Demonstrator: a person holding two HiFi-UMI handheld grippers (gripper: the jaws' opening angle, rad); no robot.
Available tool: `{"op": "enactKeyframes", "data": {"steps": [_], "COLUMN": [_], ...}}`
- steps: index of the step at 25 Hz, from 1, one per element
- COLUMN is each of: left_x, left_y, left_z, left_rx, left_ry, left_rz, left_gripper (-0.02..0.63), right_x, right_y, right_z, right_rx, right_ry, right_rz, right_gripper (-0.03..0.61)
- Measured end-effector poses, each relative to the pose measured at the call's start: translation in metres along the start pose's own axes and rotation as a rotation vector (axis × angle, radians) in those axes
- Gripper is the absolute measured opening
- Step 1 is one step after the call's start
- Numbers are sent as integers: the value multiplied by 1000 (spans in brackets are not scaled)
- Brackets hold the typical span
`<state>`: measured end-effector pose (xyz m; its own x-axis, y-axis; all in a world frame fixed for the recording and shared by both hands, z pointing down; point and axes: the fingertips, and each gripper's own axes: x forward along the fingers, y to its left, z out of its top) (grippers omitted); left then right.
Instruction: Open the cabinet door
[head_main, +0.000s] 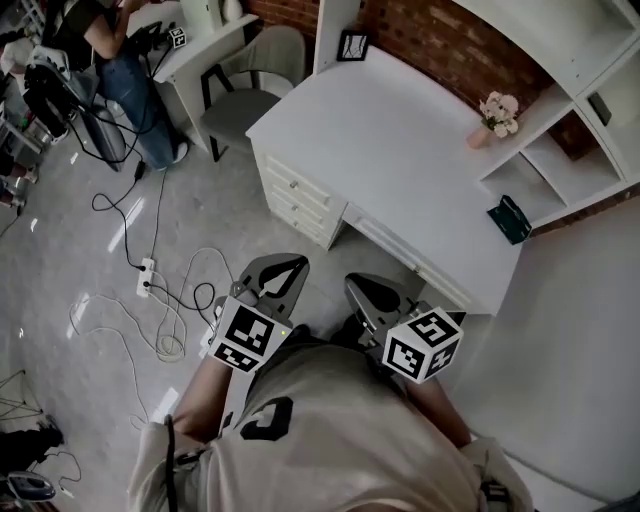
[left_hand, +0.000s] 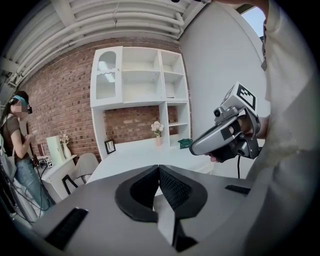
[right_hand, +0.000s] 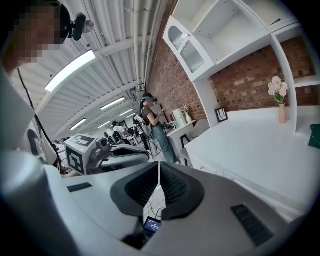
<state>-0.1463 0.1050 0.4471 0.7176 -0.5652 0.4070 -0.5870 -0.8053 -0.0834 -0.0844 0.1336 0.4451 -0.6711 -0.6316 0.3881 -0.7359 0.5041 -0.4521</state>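
- Head view has both tools held low in front of my operator's body, over the grey floor just short of the white desk (head_main: 400, 150). The left gripper (head_main: 288, 265) and right gripper (head_main: 368, 290) sit side by side, near each other but not touching.
- Left gripper view: the left gripper (left_hand: 159, 168) has its jaws pressed together with nothing between the pads. It is empty.
- Right gripper view: the right gripper (right_hand: 159, 164) is closed too, its pads meeting at the tips, and it grips nothing (only floor and a small lit screen show below the jaws).
- The cabinet door (left_hand: 106, 75) is the arched, ribbed-glass one at the upper left of the white hutch (left_hand: 150, 80) standing on the back of the desk. It sits flush with its frame, so it is closed, and it is well apart from both tools. I see it from the right gripper view as well (right_hand: 187, 47), high against the brick wall (right_hand: 172, 80).
- On the desk top there is a vase of flowers (head_main: 497, 115) by the hutch, a small picture frame (head_main: 352, 45) at the far corner, and a dark green item (head_main: 510, 220) on the low shelf.
- Drawers (head_main: 295, 195) run down the desk's left end.
- Beyond that are a chair (head_main: 255, 80), a person (head_main: 110, 50) at another desk, and a power strip (head_main: 147, 275) with loose cables on the floor.
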Motion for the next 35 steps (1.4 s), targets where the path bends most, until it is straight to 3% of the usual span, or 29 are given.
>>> {"op": "enactKeyframes", "data": {"steps": [3,13,19,24,35], "left_x": [23,77,105,129,184], "left_y": [5,-9,-12,-17,-43], "left_z": [14,51,67,94,124], "left_rx": [45,78,74,69,83], "left_ry": [-9,9,28,-12,-10], "left_rz": [-6,14,57,119,114], "left_gripper": [17,17,17,17,17], "right_x": [4,-18,-29,-47,-86], "right_y": [-23,-81,-111,-141,-198], "right_z": [13,41,55,61,64], "right_rx": [7,41,27,46,113], "right_ry": [-32,-68,-65,-72,-110], "right_rz": [-5,26,60,77,71], "right_gripper": [32,32,32,32,32]}}
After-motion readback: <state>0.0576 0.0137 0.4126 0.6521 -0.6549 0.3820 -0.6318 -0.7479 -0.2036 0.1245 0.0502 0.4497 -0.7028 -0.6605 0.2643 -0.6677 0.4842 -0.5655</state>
